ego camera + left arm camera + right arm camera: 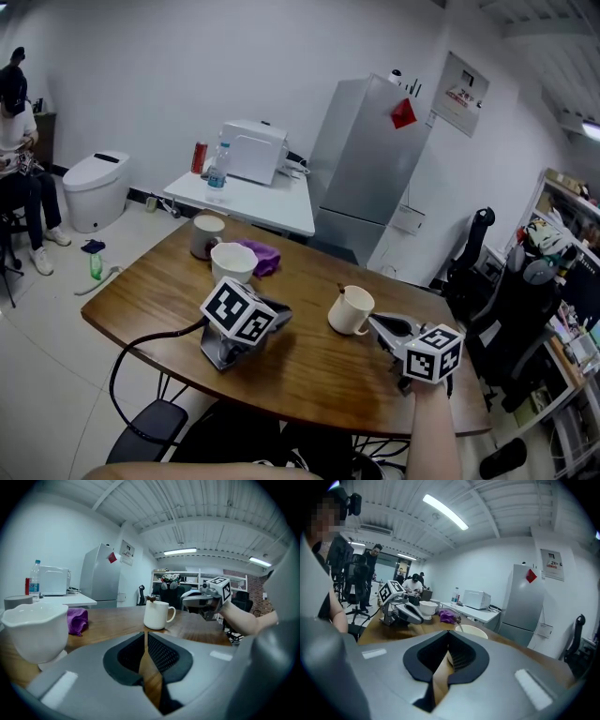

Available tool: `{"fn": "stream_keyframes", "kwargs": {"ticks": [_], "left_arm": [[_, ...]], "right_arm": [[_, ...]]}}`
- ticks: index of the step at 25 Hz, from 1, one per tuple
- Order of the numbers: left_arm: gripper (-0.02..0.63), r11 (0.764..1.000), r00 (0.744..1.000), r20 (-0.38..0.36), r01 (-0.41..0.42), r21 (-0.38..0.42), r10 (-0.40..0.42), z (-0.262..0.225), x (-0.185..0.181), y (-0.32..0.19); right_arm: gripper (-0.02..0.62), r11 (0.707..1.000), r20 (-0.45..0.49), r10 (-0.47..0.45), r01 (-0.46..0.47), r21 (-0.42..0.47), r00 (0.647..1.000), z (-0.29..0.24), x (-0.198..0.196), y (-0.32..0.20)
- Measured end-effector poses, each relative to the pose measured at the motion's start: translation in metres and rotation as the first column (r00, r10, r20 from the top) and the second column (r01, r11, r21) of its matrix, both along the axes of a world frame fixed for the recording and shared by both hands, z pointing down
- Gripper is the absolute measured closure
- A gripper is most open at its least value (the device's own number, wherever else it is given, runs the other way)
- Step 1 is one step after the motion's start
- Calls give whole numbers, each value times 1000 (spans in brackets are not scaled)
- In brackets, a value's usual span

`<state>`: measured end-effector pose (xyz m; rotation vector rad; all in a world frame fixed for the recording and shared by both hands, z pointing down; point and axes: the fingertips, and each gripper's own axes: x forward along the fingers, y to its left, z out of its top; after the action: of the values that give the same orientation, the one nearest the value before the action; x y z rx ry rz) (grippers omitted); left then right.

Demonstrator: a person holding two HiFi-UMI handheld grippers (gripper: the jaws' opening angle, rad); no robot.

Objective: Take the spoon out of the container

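A spoon (pixel 340 289) stands in a white mug (pixel 351 310) on the wooden table (pixel 309 375). Only its handle tip shows above the rim; its long axis runs near upright, leaning toward 11 o'clock, bowl end hidden inside. The right gripper (pixel 377 322) sits just beside the mug at its 4 o'clock, jaws pressed together on nothing. The left gripper (pixel 283 312) rests at the mug's 9 o'clock, likewise closed and empty. Advancing with closed jaws could shove or tip the mug, and the short tip could slip from a pinch.

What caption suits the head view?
Shut right gripper beside white mug with spoon inside; left gripper sits on table.
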<state>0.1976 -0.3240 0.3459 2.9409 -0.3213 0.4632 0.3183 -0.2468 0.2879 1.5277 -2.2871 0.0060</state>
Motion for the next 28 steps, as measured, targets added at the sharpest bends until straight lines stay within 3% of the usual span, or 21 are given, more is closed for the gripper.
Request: {"fn": "stream_keyframes", "kwargs": {"ticks": [11, 28], "left_arm": [[584, 1000, 1000, 0, -1, 2, 1, -1, 3, 1], [584, 1000, 1000, -1, 0, 4, 0, -2, 4, 0]], "right_arm": [[588, 999, -219, 7, -17, -44, 976, -3, -8, -23], [575, 997, -341, 25, -48, -57, 940, -6, -20, -58]]}}
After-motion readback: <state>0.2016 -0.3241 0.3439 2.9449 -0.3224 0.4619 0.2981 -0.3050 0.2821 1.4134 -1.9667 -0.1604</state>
